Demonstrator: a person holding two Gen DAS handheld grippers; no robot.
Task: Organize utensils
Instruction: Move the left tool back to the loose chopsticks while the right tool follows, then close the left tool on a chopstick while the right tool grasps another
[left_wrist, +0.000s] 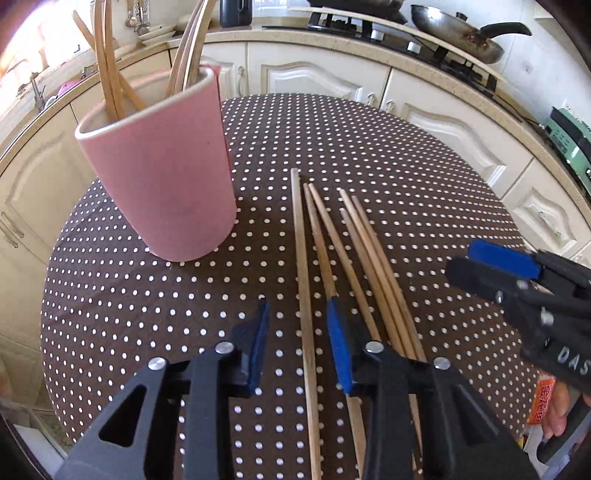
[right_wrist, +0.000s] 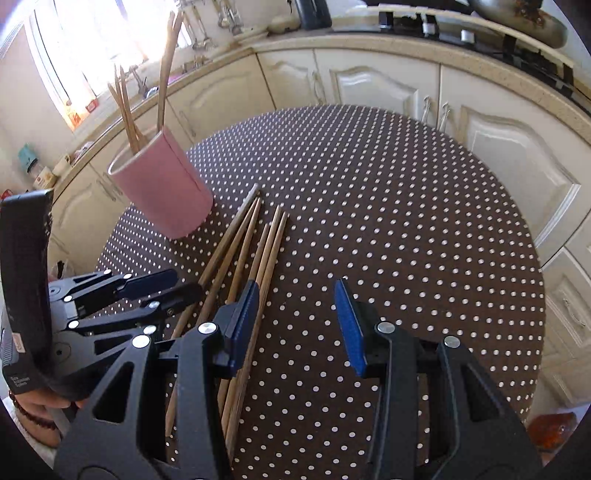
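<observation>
The left tongs (left_wrist: 301, 334) hang low over the polka-dot surface (left_wrist: 406, 184) with their blue-padded fingers (left_wrist: 338, 343) spread apart, released and grasping nothing; one long wooden chopstick (left_wrist: 303, 280) runs lengthwise through the gap between them without touching either pad. Just beyond and beside the right-hand finger lies the rest of the loose chopsticks (left_wrist: 364, 254), side by side on the cloth. Ahead and to the left of these tongs stands the pink holder (left_wrist: 166, 177), several chopsticks already upright inside it. The right tongs (right_wrist: 297, 325) hover to the right of the pile, also released, with bare cloth between their pads; the nearest sticks pass just under their left finger (right_wrist: 242, 325).
</observation>
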